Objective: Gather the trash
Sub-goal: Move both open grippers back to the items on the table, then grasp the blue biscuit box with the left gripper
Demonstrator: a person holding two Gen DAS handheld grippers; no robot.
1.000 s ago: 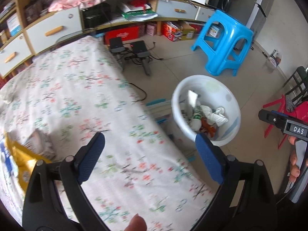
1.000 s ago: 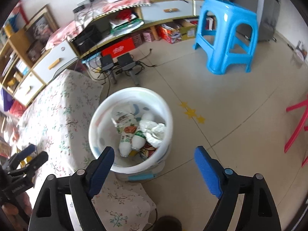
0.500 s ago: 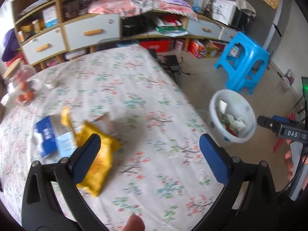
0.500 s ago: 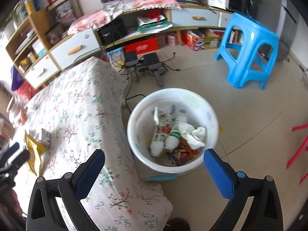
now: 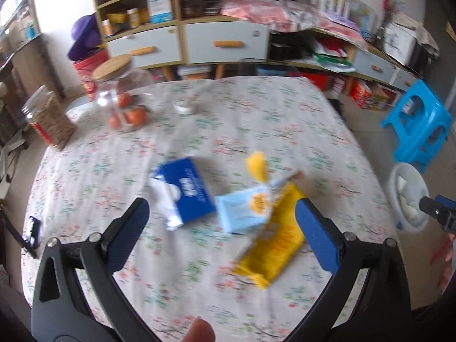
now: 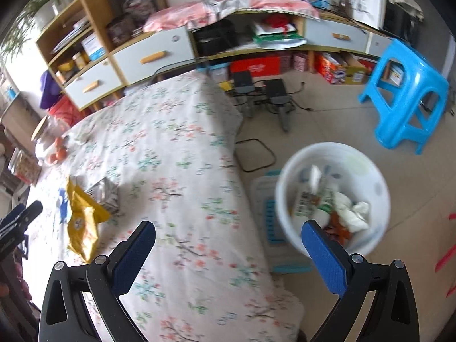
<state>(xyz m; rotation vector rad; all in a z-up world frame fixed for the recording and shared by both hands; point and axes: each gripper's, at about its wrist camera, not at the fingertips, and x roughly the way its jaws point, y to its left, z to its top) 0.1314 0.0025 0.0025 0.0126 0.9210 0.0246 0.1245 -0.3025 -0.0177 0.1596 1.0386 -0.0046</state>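
**Both claws empty and swinging back from the bin to the table trash**

The trash left to collect lies on my flowered tablecloth [image 5: 256, 119]: a yellow snack bag [image 5: 273, 245], a pale blue wrapper [image 5: 242, 211] lying partly over it, and a blue tissue pack [image 5: 188, 191] just beside that, with crumpled white paper at its edge. They sit in a loose cluster near the table's middle.

A second ago my left claw [image 5: 219, 228] looked over the table's edge toward the white bin [image 6: 336, 199] on the floor. Now it faces the table, with the wrappers framed between its blue pads. Its jaws have just been opening and stand wide, with nothing gripped.

My right claw [image 6: 228, 253] has swung from over the bin to the table's corner. Its jaws have also just been opening and are spread wide and empty. The bin, off the table's right side, already holds bottles and crumpled paper.

I judge that a drop is finished and the next pick-up starts here, most likely the yellow bag.

Further back stand a glass jar [image 5: 122, 94] of oranges, wooden shelves and a blue stool [image 6: 404, 94].
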